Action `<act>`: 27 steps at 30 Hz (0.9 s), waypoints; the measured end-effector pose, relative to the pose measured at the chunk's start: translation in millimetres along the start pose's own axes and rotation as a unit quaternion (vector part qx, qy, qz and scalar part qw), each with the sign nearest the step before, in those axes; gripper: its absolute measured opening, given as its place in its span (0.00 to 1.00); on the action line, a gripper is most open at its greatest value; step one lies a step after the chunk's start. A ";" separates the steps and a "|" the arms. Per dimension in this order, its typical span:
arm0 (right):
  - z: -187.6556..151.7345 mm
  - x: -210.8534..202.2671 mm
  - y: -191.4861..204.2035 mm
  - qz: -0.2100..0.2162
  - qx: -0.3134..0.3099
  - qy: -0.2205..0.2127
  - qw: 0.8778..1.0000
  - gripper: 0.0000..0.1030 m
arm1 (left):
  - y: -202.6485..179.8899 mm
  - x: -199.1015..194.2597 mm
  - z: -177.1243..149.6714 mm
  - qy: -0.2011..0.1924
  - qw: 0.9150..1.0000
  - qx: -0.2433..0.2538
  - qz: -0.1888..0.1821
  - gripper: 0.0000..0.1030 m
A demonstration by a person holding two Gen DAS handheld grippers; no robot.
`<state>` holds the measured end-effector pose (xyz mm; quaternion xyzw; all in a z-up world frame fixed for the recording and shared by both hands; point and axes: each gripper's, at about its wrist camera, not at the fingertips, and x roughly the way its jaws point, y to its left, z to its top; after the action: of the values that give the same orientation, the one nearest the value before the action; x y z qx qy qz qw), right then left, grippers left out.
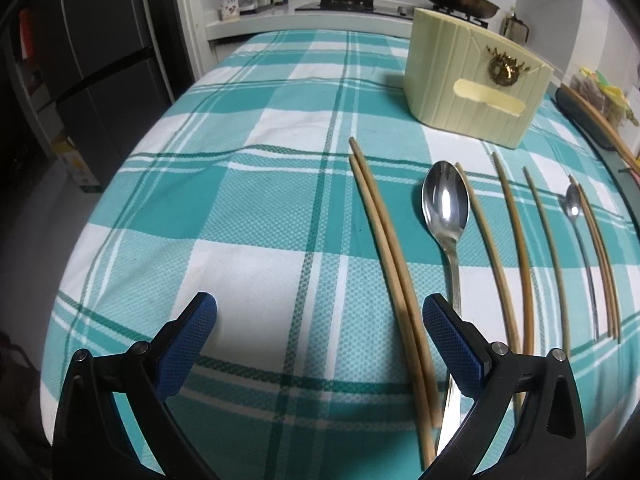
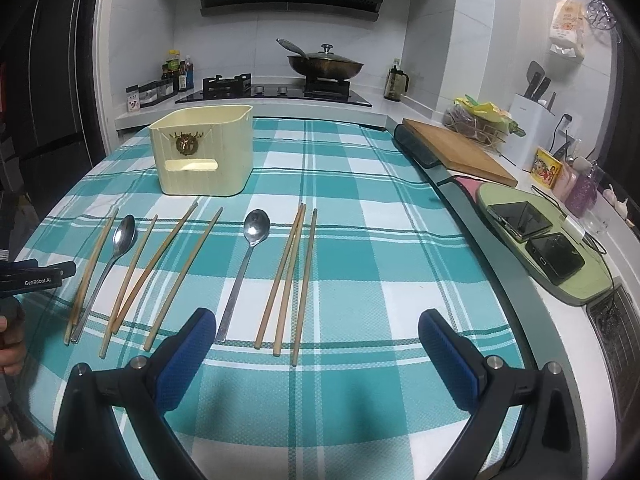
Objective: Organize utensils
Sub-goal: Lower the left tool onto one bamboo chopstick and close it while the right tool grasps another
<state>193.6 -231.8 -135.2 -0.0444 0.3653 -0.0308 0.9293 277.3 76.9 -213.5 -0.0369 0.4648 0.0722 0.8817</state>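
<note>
Several wooden chopsticks and two metal spoons lie in a row on the teal plaid tablecloth (image 2: 360, 264). A cream utensil holder (image 2: 204, 150) stands behind them; it also shows in the left wrist view (image 1: 472, 80). My left gripper (image 1: 320, 316) is open and empty, low over the cloth, with a chopstick pair (image 1: 384, 248) and a large spoon (image 1: 446, 204) by its right finger. My right gripper (image 2: 316, 328) is open and empty, just in front of three chopsticks (image 2: 292, 276) and the second spoon (image 2: 250, 252). The left gripper's tip (image 2: 36, 274) shows at the right wrist view's left edge.
A wooden cutting board (image 2: 460, 150) and a green tray with phones (image 2: 544, 240) lie along the counter on the right. A stove with a lidded wok (image 2: 324, 64) and bottles (image 2: 176, 70) is behind the table. A dark fridge (image 1: 100, 80) stands left.
</note>
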 end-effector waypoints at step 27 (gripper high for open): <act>26.1 125.6 -39.1 0.026 0.032 0.104 0.994 0.90 | 8.2 25.0 1.0 0.013 1.000 -0.003 0.008 1.00</act>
<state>302.3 -280.4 -197.0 -0.0013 0.4598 -0.0227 0.8877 290.7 87.5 -233.5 -0.0367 0.4764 0.0798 0.8749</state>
